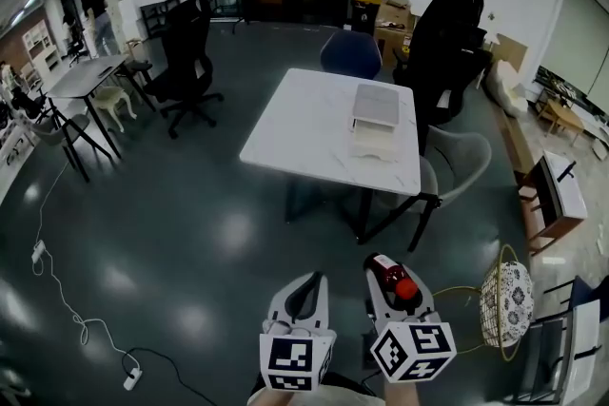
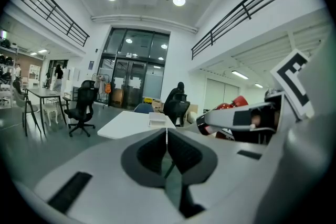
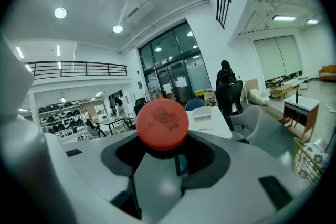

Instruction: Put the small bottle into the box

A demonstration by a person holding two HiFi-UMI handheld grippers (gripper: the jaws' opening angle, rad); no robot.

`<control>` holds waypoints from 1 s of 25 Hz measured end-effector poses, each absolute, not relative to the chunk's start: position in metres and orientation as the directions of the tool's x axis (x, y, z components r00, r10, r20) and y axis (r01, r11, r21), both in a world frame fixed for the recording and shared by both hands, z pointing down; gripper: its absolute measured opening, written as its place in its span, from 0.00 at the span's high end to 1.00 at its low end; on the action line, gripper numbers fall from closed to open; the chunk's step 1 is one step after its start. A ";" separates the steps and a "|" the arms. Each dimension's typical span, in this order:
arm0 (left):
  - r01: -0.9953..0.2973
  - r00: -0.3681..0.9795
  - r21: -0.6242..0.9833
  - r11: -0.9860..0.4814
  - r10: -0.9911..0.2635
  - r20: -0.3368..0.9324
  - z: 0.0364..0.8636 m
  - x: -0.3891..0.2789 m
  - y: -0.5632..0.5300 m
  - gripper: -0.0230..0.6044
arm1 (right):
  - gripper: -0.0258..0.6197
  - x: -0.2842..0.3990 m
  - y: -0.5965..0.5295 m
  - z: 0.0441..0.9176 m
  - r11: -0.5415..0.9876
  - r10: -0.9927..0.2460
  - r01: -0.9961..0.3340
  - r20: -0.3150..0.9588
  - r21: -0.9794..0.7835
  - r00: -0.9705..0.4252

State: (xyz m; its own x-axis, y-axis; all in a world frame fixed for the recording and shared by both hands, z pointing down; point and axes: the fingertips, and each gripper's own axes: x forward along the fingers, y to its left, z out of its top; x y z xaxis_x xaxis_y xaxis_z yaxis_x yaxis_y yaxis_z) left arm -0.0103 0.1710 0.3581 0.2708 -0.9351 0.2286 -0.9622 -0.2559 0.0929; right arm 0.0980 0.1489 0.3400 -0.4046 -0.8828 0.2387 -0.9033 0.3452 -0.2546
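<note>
Well short of the table (image 1: 304, 124), right claw (image 1: 389, 273) tight around the small bottle (image 3: 162, 124), left claw (image 2: 167, 140) closed and empty.

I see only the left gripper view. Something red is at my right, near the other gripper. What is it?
Observer: The right gripper is shut on the small bottle; its red cap faces that gripper's camera.
Operator: Is anything on the floor at the right of that gripper?
Observer: Yes. In the head view a basket stands there, close beside it.
</note>
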 end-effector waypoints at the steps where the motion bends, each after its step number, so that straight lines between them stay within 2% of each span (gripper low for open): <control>1: -0.963 0.269 0.092 -0.255 -0.935 0.231 0.359 -0.010 0.166 0.93 | 0.61 0.098 0.144 0.342 0.344 -0.882 -0.903 0.242 -0.257 -0.405; 25: -0.930 0.367 0.094 -0.355 -0.906 0.212 0.349 -0.032 -0.040 0.93 | 0.61 0.076 -0.052 0.332 0.263 -0.916 -0.930 0.236 -0.256 -0.324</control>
State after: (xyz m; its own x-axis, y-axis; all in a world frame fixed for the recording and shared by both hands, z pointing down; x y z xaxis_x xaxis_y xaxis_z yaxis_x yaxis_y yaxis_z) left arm -0.0316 -0.0395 0.3489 0.3673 -0.9057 0.2117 -0.9300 -0.3552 0.0943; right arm 0.0757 -0.0515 0.3317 -0.3240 -0.9161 0.2361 -0.9302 0.2631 -0.2560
